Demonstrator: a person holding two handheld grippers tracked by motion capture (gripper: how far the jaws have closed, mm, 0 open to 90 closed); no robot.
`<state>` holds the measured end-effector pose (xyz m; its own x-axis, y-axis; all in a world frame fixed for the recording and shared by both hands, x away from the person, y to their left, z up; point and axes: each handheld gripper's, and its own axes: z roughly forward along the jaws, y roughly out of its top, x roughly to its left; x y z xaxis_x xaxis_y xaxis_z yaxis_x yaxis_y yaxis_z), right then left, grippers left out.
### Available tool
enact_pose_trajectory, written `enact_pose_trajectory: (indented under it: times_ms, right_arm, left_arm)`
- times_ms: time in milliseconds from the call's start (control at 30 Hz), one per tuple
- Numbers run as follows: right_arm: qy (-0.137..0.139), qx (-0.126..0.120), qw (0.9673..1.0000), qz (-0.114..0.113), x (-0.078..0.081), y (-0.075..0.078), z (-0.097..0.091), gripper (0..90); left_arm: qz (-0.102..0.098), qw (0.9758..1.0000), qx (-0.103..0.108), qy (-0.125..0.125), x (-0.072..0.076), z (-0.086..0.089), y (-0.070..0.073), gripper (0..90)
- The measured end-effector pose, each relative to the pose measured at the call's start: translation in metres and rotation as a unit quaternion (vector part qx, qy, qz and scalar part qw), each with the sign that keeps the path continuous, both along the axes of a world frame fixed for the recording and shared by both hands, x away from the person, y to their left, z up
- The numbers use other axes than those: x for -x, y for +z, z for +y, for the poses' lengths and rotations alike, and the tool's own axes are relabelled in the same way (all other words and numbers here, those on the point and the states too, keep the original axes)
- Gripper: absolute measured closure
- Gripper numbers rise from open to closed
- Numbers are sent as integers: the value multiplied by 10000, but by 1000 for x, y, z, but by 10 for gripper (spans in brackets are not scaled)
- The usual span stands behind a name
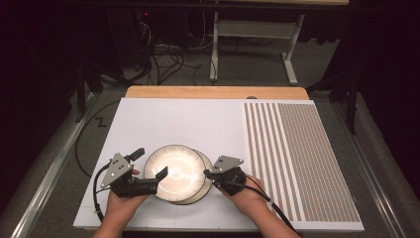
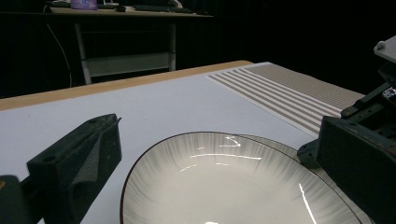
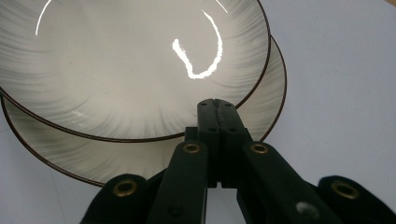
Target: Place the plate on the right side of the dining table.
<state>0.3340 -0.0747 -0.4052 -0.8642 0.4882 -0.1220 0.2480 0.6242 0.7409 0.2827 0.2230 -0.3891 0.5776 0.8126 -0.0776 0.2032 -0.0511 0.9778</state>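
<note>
Here, two stacked plates [image 1: 174,173], left gripper [image 1: 148,168] fingers apart, right gripper [image 3: 215,105] fingers together.

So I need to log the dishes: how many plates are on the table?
2. The top plate lies stacked, offset, on the bottom plate, near the table's front edge between both hands. Any thinner one underneath would be hidden.

High view: above the near edge, facing forward and down over the whole worktop [image 1: 198,119].
Left tool view: low, close, looking across the upper plate [image 2: 233,182] toward the striped sheet [image 2: 289,93].
Right tool view: close above, looking down on the stacked plates.
Shared: the upper plate appears in all three.
</note>
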Motion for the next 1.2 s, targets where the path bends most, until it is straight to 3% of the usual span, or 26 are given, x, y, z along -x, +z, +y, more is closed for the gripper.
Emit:
enact_pose_trajectory:
  times_ms: [1200]
  right_arm:
    - [39, 25, 9999, 96, 3, -2, 1, 900]
  left_arm:
    - [14, 9999, 145, 66, 1, 3, 2, 12]
